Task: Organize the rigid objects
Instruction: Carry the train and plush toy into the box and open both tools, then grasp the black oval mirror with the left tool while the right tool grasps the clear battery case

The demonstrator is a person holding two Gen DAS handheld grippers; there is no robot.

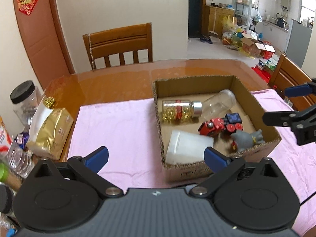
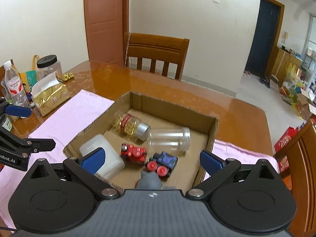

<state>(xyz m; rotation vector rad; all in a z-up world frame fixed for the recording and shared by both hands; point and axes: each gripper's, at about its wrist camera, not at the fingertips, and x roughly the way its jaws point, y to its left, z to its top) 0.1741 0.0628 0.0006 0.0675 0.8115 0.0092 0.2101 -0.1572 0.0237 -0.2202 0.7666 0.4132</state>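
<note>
**Left wrist + right wrist: box loaded, both grippers empty**

Left wrist view: we see the cardboard box (image 1: 254, 100) on the pink cloth (image 1: 118, 130), at approx 1 o'clock from our left gripper (image 1: 156, 157). All task items sit inside the box; none seen loose on the cloth.

Contents and handling, our judgement:
- gold-bead jar (image 1: 180, 110) w/ silver cap, lying on its side. Looks like rigid glass or plastic, prob heaviest item, rolls easily. Grip across the body, not the cap.
- clear jar (image 1: 221, 103), also on its side, mouth toward 2 o'clock in the right wrist view. Light, slick, could slip or crack. Grip mid-body.
- white plastic container (image 1: 187, 147), at the near-left corner. Light, stiff; wide for the jaws, so take it by an edge.
- red toy vehicle (image 1: 212, 127) and blue toy vehicle (image 1: 234, 118), touching each other. Small, hard, w/ wheels; grip on the flat sides.
- grey figure (image 1: 248, 139) against the near wall. Looks rubbery; can't tell for sure.

Pose: left gripper low over the cloth, just beside the box's near-left corner, fingers spread wide, nothing held. Right gripper (image 2: 154, 162) hangs above the box's near edge, angled down into it, fingers also wide apart, empty; grey figure is directly below at 6 o'clock.
</note>
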